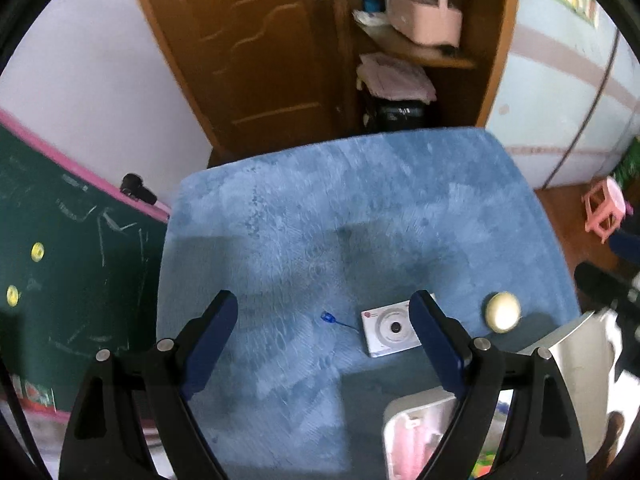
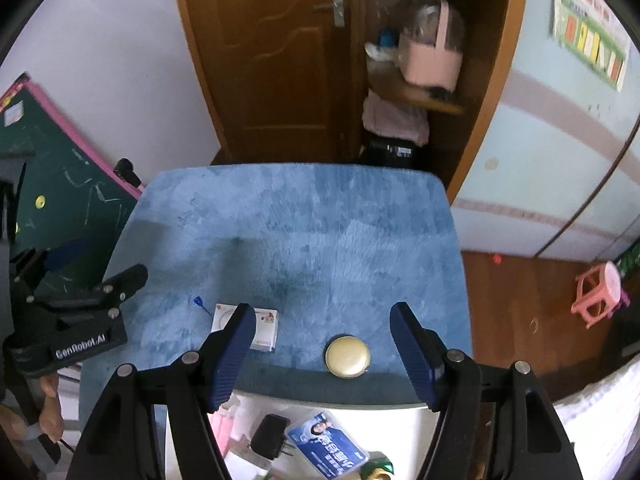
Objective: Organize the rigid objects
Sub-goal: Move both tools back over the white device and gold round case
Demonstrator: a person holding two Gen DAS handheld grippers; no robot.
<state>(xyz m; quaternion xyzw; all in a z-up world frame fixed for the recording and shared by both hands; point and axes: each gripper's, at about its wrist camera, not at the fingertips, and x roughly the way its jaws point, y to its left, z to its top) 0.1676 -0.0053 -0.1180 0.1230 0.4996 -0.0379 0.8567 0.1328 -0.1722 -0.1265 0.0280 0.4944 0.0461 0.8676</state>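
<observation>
Both grippers hang above the near edge of a table covered in blue plush cloth (image 1: 340, 208), tilted forward and looking down along their fingers. The left gripper (image 1: 324, 320) has its two blue-padded fingers spread wide with nothing between them; below it, and partly hidden by its right finger, a small white camera (image 1: 390, 330) lies flat on the cloth, lens up. A thin blue pin (image 1: 330, 317) lies just to the left of the camera, apart from it. A round cream-coloured case (image 1: 503, 312) rests further right, near the table's near edge. The right gripper (image 2: 322, 334) is likewise spread wide and grips nothing; the round case sits on the cloth between its fingers in the right wrist view, and whether they touch it cannot be told. In that same view the left gripper shows at the left side, raised off the cloth, with a hand (image 2: 48, 404) gripping its handle below. Just beyond the near edge of the table stands a white bin (image 2: 400, 420) holding a black plug (image 2: 270, 436) and a blue card (image 2: 328, 446), among other small things too blurred to name.
</observation>
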